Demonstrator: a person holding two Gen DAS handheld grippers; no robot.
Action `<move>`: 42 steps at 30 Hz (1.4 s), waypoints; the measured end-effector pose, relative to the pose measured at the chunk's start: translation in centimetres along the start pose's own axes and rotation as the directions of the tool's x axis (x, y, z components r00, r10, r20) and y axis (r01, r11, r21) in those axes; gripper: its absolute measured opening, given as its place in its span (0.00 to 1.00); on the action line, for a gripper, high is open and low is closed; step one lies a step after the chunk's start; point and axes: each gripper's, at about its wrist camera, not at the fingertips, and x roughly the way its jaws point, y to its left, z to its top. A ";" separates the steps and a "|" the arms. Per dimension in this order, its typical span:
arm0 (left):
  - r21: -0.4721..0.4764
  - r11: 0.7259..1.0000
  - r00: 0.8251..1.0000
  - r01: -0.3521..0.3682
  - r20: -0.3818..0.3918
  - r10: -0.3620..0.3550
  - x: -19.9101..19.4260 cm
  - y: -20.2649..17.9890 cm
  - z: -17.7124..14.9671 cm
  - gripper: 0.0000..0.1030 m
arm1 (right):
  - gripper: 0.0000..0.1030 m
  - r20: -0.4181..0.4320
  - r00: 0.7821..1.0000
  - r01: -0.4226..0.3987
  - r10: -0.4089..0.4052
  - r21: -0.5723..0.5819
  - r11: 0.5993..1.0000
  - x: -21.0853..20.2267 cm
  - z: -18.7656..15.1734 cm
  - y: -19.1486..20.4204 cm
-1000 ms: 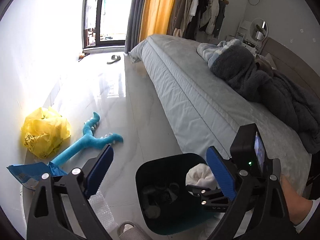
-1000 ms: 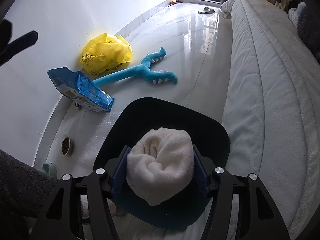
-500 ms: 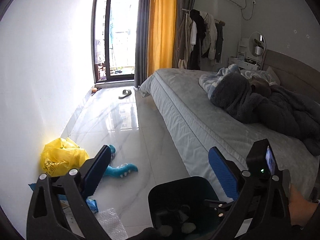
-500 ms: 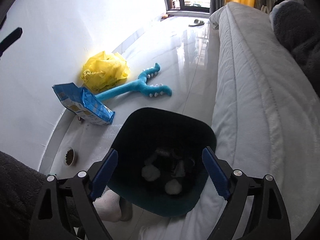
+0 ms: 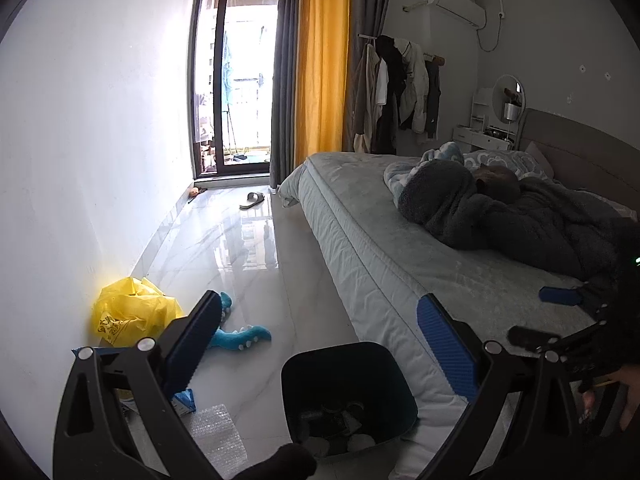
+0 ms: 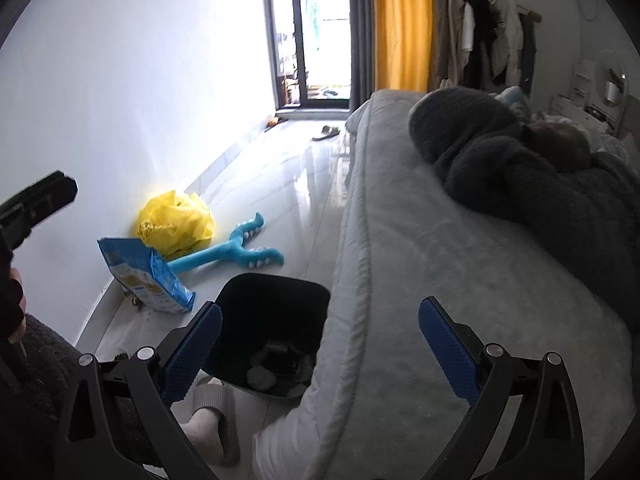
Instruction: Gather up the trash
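A dark bin point(image 5: 348, 390) stands on the floor beside the bed, with several white wads point(image 6: 261, 376) and dark scraps inside; it also shows in the right wrist view point(image 6: 276, 304). My left gripper point(image 5: 320, 350) is open and empty, raised above the bin and the floor. My right gripper point(image 6: 320, 346) is open and empty, over the bed's edge to the right of the bin. A yellow plastic bag point(image 5: 132, 310), a blue snack bag point(image 6: 142, 278) and a sheet of bubble wrap point(image 5: 218, 432) lie on the floor by the wall.
A grey bed point(image 5: 400, 240) with a dark blanket heap point(image 5: 500, 216) fills the right side. A blue toy point(image 6: 232, 252) lies on the floor. A slipper point(image 5: 252, 200) lies near the balcony door. My slippered foot point(image 6: 212, 416) stands by the bin.
My right gripper opened and the white wad dropped into the bin. Both grippers then rose and tilted up, and the right one moved over the bed's edge.
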 end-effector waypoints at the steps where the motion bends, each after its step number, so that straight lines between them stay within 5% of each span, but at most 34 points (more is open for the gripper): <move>1: 0.004 1.000 1.000 -0.009 0.008 0.009 -0.4 -0.2 0.1 0.96 | 0.97 0.028 0.999 0.024 -0.024 0.012 1.000 -1.7 -0.3 -0.5; 8: -0.002 0.999 0.998 0.039 0.047 -0.039 -4.0 -1.9 0.2 0.96 | 0.97 0.160 0.974 0.152 -0.162 0.074 0.986 -10.3 -2.5 -3.1; 18: 0.041 0.998 0.998 0.048 0.045 -0.050 -5.5 -3.4 -1.4 0.96 | 0.97 0.213 0.927 0.280 -0.308 0.152 0.948 -17.8 -5.5 -6.4; 27: 0.098 0.994 0.999 0.038 0.020 -0.040 -4.7 -5.5 -4.5 0.96 | 0.97 0.216 0.926 0.280 -0.311 0.161 0.946 -18.7 -10.1 -7.2; 33: 0.041 0.997 0.997 0.063 0.031 -0.064 -5.2 -4.6 -4.2 0.96 | 0.97 0.242 0.925 0.254 -0.294 0.184 0.950 -19.8 -10.9 -7.8; 42: 0.087 0.993 0.995 0.074 0.063 -0.080 -6.2 -5.8 -4.3 0.96 | 0.97 0.253 0.931 0.219 -0.264 0.191 0.957 -20.1 -11.1 -7.8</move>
